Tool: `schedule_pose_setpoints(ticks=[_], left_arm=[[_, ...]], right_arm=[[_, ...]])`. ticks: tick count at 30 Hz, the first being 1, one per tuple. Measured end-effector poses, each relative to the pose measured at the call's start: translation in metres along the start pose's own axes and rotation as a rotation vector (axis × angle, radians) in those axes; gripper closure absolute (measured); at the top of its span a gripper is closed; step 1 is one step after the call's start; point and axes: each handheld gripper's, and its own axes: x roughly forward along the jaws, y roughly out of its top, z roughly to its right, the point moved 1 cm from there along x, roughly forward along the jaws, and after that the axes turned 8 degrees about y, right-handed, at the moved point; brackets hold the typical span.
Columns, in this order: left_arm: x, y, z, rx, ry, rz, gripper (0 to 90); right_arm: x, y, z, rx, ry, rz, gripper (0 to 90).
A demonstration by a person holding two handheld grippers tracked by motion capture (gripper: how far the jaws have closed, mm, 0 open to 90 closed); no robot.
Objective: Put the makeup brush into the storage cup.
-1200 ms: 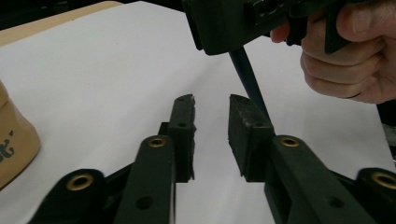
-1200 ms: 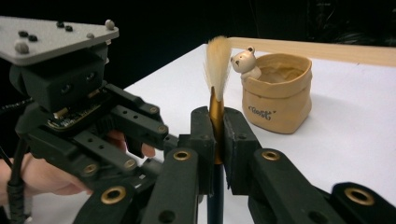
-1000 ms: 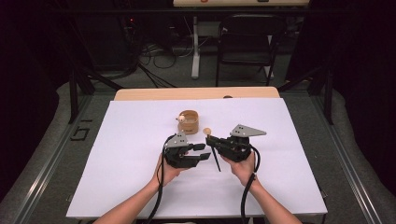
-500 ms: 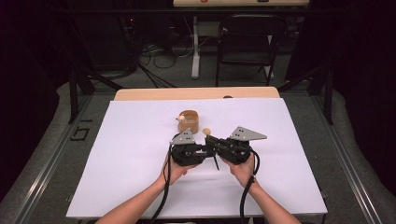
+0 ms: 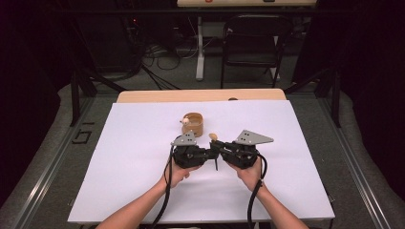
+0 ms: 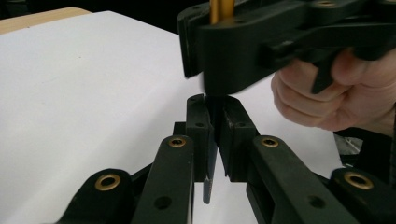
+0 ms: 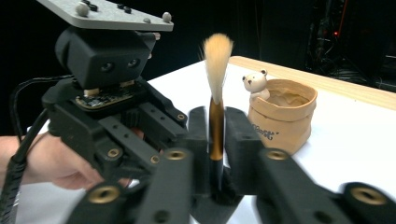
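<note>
Brush (image 7: 216,116), calligraphy type, with a pale bristle tuft, a gold-brown ferrule and a dark handle, held upright between the two grippers over the white table cover (image 5: 119,157). Right gripper (image 7: 215,154): its jaws stand on either side of the ferrule and have just been easing apart slightly, with the brush between them; whether the pads press on it cannot be told. Left gripper (image 6: 212,140): its jaws have just been closing and are now clamped on the dark lower handle, directly beneath the right gripper's jaws, tip to tip with them. In the high view the two grippers meet nose to nose, left gripper (image 5: 206,154), right gripper (image 5: 216,149), each in a person's hand. Pot (image 7: 282,119), tan, shaped like a paper bag with a small bear figure on its rim, stands on the cover just beyond the right gripper, apart from it.
</note>
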Motion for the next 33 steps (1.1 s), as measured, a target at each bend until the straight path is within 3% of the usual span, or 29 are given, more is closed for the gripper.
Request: schedule_pose_setpoints(ticks=[1,3,7,8,10,14,18,33], left_arm=[[0.0,0.0,0.0,0.0,0.0,0.0,83.5],[-0.003,0.0,-0.004,-0.002,0.014,0.002,83.5],[-0.006,0.0,-0.007,0.005,0.034,-0.003,83.5],[-0.008,0.001,-0.008,0.01,0.045,-0.005,83.5],[-0.009,0.002,-0.009,0.015,0.047,-0.006,83.5],[-0.012,0.006,-0.012,0.03,0.07,-0.008,83.5],[-0.017,0.012,-0.016,0.046,0.096,-0.01,83.4],[-0.032,0.039,-0.029,0.087,0.163,0.015,83.4]], right_arm=[[0.0,0.0,0.0,0.0,0.0,0.0,75.3],[-0.004,0.001,0.0,-0.011,0.003,-0.007,65.1],[-0.008,0.001,0.0,-0.025,0.001,-0.019,54.9],[-0.01,0.0,0.0,-0.031,-0.009,-0.031,45.3],[-0.011,0.0,0.0,-0.037,-0.012,-0.035,43.9],[-0.017,-0.005,0.001,-0.041,-0.038,-0.055,24.6],[-0.022,-0.006,0.002,-0.04,-0.058,-0.081,15.1],[-0.034,-0.015,0.003,-0.069,-0.109,-0.114,2.4]])
